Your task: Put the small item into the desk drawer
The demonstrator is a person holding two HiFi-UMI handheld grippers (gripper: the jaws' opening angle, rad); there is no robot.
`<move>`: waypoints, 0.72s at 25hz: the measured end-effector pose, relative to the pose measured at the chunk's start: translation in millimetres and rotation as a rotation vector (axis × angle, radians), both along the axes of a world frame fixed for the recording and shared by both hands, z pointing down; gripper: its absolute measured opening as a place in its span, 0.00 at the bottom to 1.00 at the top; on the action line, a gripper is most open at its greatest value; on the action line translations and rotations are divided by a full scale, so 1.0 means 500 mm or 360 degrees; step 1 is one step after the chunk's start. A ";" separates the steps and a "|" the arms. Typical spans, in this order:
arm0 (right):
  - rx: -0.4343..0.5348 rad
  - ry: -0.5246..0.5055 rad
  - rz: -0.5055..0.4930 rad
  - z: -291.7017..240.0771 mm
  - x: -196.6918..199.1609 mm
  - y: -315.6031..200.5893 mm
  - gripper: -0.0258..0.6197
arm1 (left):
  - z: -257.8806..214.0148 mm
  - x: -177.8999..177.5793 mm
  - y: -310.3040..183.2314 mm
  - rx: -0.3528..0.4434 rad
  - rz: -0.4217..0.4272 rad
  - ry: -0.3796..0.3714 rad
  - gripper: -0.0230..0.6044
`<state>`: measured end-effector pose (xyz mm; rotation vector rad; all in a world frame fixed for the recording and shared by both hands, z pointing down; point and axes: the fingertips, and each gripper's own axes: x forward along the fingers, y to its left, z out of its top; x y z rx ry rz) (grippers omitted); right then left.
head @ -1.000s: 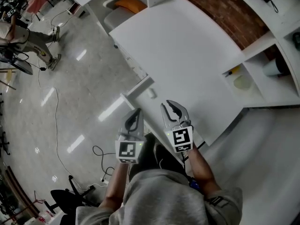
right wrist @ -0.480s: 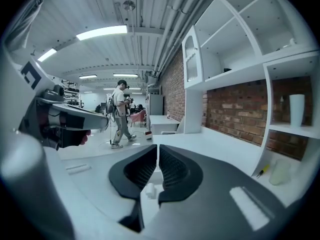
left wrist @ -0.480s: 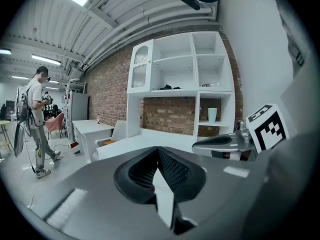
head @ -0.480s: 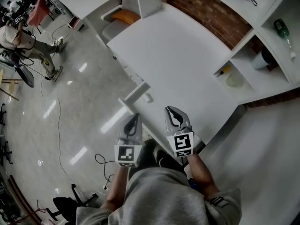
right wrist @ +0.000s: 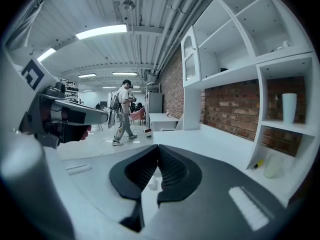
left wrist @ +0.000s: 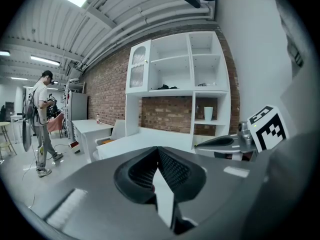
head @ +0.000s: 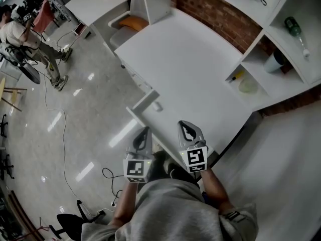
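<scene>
Left fingers: my left gripper [head: 144,133] has its tips pressed together and carries nothing.
Right fingers: my right gripper [head: 187,128] has just been closing. Its tips now meet with nothing caught between them.
Small item: the small item [head: 158,106] is a pale lump at about 11 o'clock from my right gripper. It lies near the edge of the desk [head: 190,59], clear of both grippers. In the right gripper view it shows only through the gap behind my closed tips.
Drawer: a white panel juts from the desk edge at about 12 o'clock from my left gripper. I take it for the drawer [head: 142,104], pulled open.
Done so far: the drawer looks open to me. The item sits just beside its front panel, but I cannot tell whether it is inside the drawer or on the desk top next to it.
Left to do: if it is not yet inside, I must open my fingers, pick it up and drop it in. Either way, the drawer is not yet pushed shut.
Writing: I see only the black-and-white square markers [head: 196,157] on my grippers' cubes. No word or brand can be read.
</scene>
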<state>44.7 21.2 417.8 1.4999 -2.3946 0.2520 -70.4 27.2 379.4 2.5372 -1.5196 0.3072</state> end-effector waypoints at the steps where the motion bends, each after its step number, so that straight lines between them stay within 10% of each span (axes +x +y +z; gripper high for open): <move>1: -0.0003 0.0001 -0.0003 0.001 0.000 0.003 0.04 | 0.001 0.001 0.002 -0.0002 0.0000 0.0000 0.06; 18: -0.0006 0.0007 -0.0019 0.001 -0.010 0.032 0.04 | -0.002 -0.007 0.027 0.0001 0.0000 -0.0020 0.06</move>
